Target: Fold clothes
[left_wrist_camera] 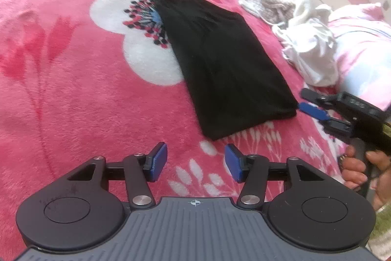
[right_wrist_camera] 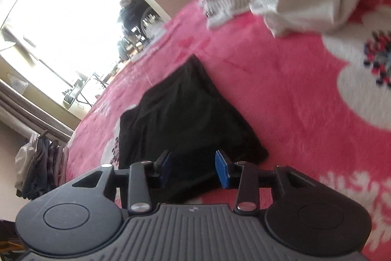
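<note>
Clothes here come down to one black garment (left_wrist_camera: 224, 65), lying folded into a long flat strip on the pink flowered blanket (left_wrist_camera: 73, 89) that covers the bed, partly over a big white flower in the print. Its near short edge looks squared off and doubled, so the fold seems done or close to it.

Beyond it, toward the far side of the bed, a heap of white and grey clothes (left_wrist_camera: 293, 23) sits loose and crumpled, probably waiting its turn.

The left gripper (left_wrist_camera: 196, 162) hangs over bare blanket just short of the garment's near edge, jaws about half apart with nothing between them. The right gripper (right_wrist_camera: 193, 169) has its jaws parted to a similar width above the garment's near corner; the pads do not press on the cloth, so it holds nothing. In the left view its blue tips sit just beside the garment's near right corner, with a hand (left_wrist_camera: 356, 170) wrapped on the handle.

Both grippers being empty and clear of the fabric suits a garment set down to rest.
</note>
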{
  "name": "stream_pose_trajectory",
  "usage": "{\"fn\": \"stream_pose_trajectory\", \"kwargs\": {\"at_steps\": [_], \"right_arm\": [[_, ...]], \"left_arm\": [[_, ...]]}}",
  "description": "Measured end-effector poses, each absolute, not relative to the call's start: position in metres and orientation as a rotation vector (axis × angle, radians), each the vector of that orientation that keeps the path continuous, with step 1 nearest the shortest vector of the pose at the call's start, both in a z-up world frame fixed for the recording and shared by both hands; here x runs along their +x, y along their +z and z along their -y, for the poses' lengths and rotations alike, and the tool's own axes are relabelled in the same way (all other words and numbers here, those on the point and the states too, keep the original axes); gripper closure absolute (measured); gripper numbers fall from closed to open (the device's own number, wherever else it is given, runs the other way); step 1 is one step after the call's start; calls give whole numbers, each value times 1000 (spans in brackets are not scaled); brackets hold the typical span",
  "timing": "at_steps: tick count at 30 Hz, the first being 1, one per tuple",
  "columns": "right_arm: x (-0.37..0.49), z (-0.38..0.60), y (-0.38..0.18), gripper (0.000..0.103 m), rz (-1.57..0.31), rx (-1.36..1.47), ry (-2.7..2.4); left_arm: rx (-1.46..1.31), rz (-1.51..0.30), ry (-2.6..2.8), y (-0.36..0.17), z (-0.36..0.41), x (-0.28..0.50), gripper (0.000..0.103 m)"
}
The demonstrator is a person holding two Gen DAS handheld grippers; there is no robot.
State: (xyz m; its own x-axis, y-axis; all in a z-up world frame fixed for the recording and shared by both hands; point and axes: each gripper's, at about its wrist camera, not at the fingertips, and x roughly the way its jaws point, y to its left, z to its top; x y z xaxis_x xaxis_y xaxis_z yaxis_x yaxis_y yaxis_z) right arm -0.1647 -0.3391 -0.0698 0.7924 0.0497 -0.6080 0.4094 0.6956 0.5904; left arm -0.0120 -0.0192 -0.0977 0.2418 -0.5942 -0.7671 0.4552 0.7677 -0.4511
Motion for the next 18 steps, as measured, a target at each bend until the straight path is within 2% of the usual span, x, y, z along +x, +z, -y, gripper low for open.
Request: {"fn": "stream_pose_trajectory", "kwargs": {"at_steps": [2, 4, 8, 11, 13, 18], "right_arm": [[-169, 332, -68, 51, -609, 739, -225], [-175, 331, -62, 49, -599, 701, -252], [-183, 329, -56, 39, -584, 682, -291], [-180, 329, -55, 32, -578, 665, -314], [-180, 327, -53, 27, -584, 653, -324], [-181, 316, -47, 19, -594, 607, -343]], "left_arm": [[-135, -1101, -685, -91, 20, -13, 44], [-128, -1087, -659, -84, 20, -12, 41], [-77, -1015, -627, -62, 25, -11, 33], [-40, -934, -626, -43, 32, -13, 9], [-22, -881, -625, -31, 37, -16, 1], [17, -826, -605, -12, 51, -20, 0]]}}
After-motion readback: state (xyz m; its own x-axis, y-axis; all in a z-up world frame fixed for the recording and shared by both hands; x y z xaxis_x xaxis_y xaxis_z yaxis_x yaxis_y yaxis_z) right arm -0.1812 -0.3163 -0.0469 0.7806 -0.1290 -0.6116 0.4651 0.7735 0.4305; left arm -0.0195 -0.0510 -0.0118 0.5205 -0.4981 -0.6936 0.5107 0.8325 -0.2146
